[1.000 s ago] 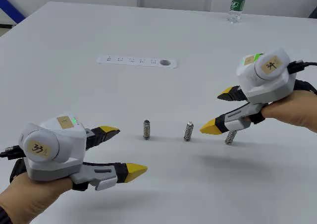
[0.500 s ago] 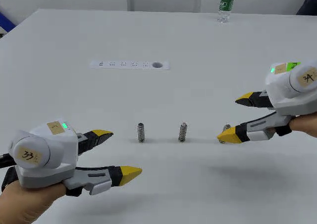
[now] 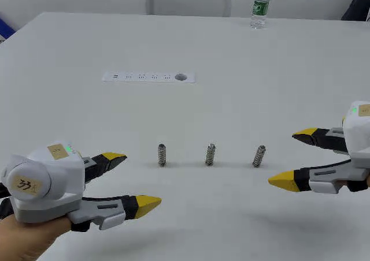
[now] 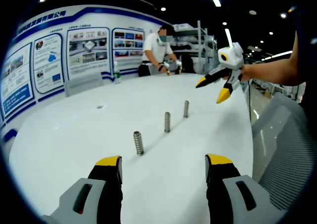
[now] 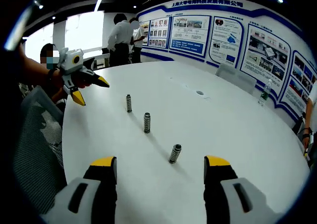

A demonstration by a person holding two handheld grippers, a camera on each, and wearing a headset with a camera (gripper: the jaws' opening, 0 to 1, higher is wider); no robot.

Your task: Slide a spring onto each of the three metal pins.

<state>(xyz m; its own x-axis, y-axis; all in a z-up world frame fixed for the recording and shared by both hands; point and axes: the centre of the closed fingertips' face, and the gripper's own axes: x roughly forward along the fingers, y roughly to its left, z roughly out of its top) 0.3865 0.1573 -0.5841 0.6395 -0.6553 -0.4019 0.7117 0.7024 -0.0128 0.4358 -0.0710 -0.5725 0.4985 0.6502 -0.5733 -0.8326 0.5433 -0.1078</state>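
Three short metal pins stand upright in a row on the white table, each with a spring wound round it: the left pin [image 3: 162, 155] [image 4: 138, 142] [image 5: 129, 103], the middle pin [image 3: 210, 154] [image 4: 167, 121] [image 5: 147, 122] and the right pin [image 3: 259, 156] [image 4: 186, 108] [image 5: 175, 153]. My left gripper [image 3: 132, 179] [image 4: 163, 167] hovers open at the near left, short of the left pin, holding nothing. My right gripper [image 3: 297, 157] [image 5: 159, 168] is open and bare at the far right, beside the right pin. Each gripper shows in the other's view, the right gripper [image 4: 212, 88] and the left gripper [image 5: 91, 88].
A white power strip [image 3: 148, 77] lies on the table beyond the pins. A water bottle [image 3: 259, 7] stands at the far edge. People stand in the background beyond the table's end [image 4: 161, 50] [image 5: 121, 38]. A mesh chair back [image 5: 34, 149] is beside the table.
My right gripper has drawn back to the right, away from the right pin, which now stands in plain sight. The left gripper has sunk slightly toward the near edge. The head camera shifted.
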